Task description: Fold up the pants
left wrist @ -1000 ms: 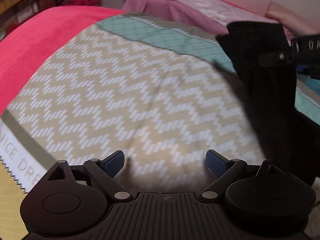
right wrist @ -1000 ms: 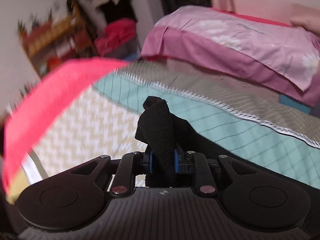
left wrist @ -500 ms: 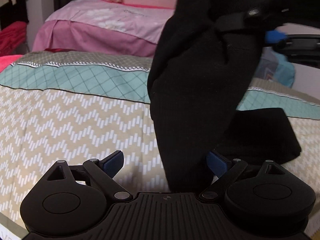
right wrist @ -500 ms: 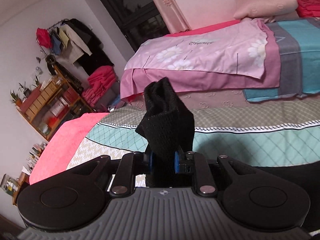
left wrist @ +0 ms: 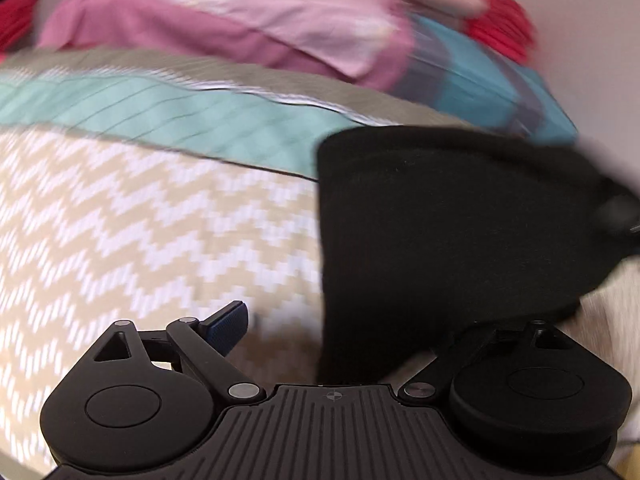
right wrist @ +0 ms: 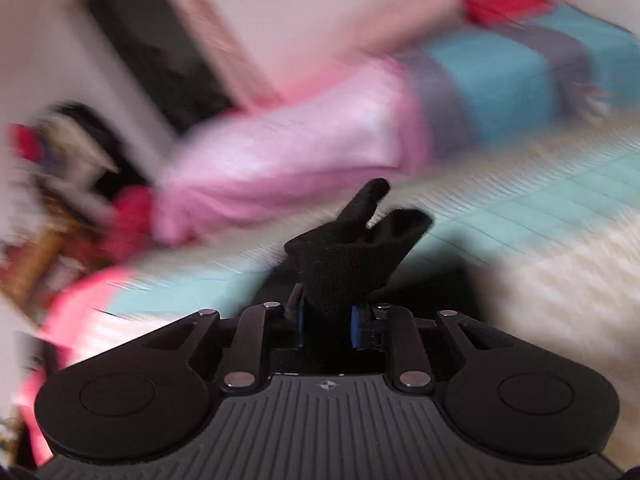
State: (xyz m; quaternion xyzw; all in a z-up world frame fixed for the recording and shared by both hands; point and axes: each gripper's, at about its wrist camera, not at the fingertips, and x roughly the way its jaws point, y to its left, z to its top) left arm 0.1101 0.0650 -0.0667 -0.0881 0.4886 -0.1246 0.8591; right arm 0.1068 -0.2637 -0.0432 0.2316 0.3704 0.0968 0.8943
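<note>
The black pants [left wrist: 440,232] lie as a broad dark slab over the zigzag bedspread [left wrist: 140,232], at the right of the left wrist view. My left gripper [left wrist: 332,328] is open; its left blue pad [left wrist: 226,328] shows, and the right one is hidden under the pants' near edge. My right gripper [right wrist: 326,320] is shut on a bunched fold of the black pants [right wrist: 348,264], which sticks up between the blue pads. More black cloth lies below it on the bed. Both views are blurred by motion.
A pink pillow [left wrist: 240,36] and a teal and grey blanket [left wrist: 480,76] lie at the head of the bed. A red cloth [left wrist: 500,32] sits behind them. In the right wrist view a pink sheet [right wrist: 80,316] and a cluttered shelf [right wrist: 36,264] are at the left.
The pants hung lifted in front of the left gripper; now they lie lower and flatter on the bed at the right. The right gripper has swung, still clamped on the fold.
</note>
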